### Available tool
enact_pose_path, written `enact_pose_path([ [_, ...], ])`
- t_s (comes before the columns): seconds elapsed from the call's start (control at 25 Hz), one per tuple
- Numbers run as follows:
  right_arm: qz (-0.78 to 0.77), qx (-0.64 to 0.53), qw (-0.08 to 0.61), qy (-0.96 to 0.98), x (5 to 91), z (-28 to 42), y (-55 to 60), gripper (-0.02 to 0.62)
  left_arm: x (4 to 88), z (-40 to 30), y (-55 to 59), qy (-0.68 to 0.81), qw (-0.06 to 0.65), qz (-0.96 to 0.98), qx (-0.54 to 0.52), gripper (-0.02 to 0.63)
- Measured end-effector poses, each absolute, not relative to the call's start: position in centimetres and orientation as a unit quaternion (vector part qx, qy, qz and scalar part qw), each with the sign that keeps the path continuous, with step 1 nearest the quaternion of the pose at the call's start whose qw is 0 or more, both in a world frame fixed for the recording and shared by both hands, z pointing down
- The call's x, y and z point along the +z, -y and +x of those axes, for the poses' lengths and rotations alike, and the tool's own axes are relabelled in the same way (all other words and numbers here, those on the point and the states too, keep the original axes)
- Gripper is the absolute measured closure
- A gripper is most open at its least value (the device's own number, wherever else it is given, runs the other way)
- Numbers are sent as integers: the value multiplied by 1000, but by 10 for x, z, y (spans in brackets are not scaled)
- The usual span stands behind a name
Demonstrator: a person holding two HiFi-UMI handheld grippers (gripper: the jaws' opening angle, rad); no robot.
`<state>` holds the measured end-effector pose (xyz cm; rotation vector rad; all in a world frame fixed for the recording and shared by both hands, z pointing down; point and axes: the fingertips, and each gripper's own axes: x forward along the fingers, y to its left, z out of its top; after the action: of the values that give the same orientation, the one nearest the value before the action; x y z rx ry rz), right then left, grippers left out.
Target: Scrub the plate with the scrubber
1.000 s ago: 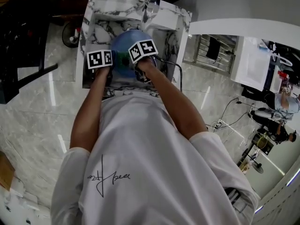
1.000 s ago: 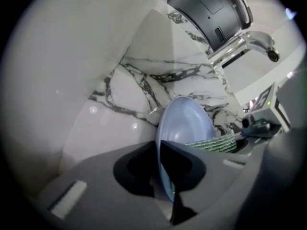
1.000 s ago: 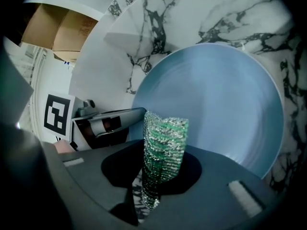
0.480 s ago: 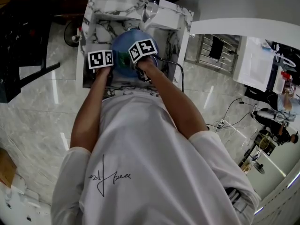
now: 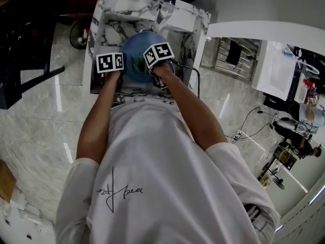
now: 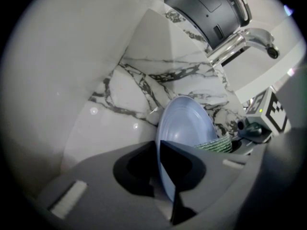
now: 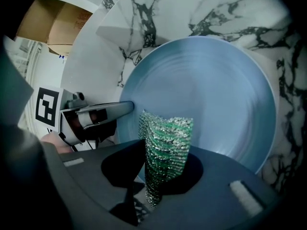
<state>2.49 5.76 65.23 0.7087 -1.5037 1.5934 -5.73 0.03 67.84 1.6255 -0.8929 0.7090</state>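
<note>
Little has changed in the last second. The left gripper [image 6: 160,169] stays clamped on the near rim of the blue plate [image 7: 216,95] and holds it over the basin of the marble sink [image 5: 111,14]. The right gripper [image 7: 156,188], closed on the green mesh scrubber [image 7: 165,138], has only edged slightly across the plate in the head view. I judge this to be a scrubbing stroke in mid-course, with most of the plate's face yet to be covered. The scrubber's free end seems to rest on that face, though actual contact is hard to confirm. The sink is white stone with dark veins, and a chrome faucet [image 6: 240,40] rises behind it. Around it lie a pale glossy tiled floor [image 5: 40,126] and a metal rack [image 5: 228,55] off to the right.
</note>
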Motion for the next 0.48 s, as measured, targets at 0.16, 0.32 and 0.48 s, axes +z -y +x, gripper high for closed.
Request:
enact_pose_path([
  [0.16,281,635,410,591,653,32,-61,523,678,-58,0,376,547,686,297,522],
  [0.32,284,634,414,588,654,38,-62,523,678,-57,0,376,548,686,297,522],
  [0.48,287,634,417,584,653,42,-65,523,678,-58,1,376,549,686,295,522],
])
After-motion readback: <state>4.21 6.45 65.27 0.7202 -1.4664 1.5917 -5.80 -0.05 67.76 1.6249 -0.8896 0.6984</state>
